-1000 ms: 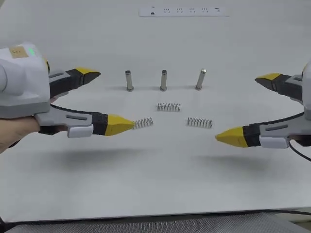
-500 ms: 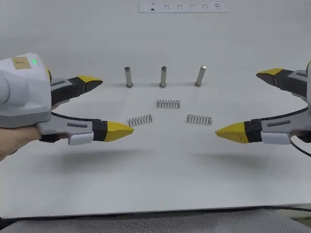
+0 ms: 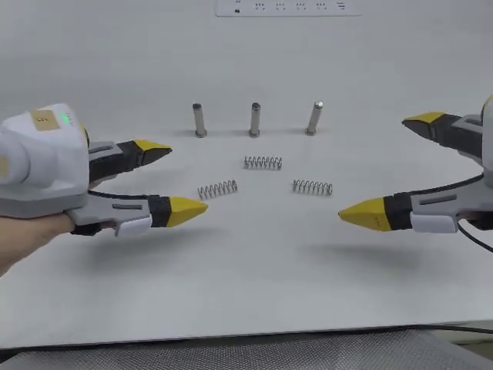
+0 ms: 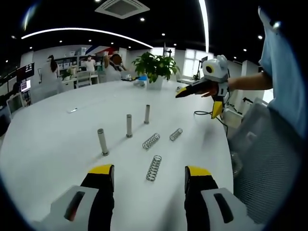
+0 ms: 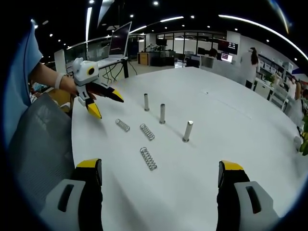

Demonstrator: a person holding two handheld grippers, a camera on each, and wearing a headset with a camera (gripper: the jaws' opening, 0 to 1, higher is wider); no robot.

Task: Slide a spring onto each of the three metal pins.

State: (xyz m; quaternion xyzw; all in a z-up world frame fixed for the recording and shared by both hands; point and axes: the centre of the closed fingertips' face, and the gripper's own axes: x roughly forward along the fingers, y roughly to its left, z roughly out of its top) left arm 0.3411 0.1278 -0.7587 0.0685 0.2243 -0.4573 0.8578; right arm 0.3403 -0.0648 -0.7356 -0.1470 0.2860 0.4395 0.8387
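Observation:
Three metal pins stand upright in a row on the white table: left pin (image 3: 199,119), middle pin (image 3: 255,119), right pin (image 3: 314,117). Three springs lie flat in front of them: left spring (image 3: 217,189), middle spring (image 3: 263,163), right spring (image 3: 312,186). My left gripper (image 3: 179,179) hovers open just left of the left spring, holding nothing. In the left gripper view that spring (image 4: 154,167) lies ahead between the jaws. My right gripper (image 3: 377,167) is open and holds nothing, right of the right spring (image 5: 148,158).
A white power strip (image 3: 289,8) lies at the table's far edge. The table's front edge and a mesh chair back (image 3: 254,351) run along the bottom. A potted plant (image 4: 155,67) stands far off on the table.
My left gripper has dropped lower and drawn back a little toward me, off the left spring's end. The head camera has tilted slightly. The right gripper, springs and pins have stayed put.

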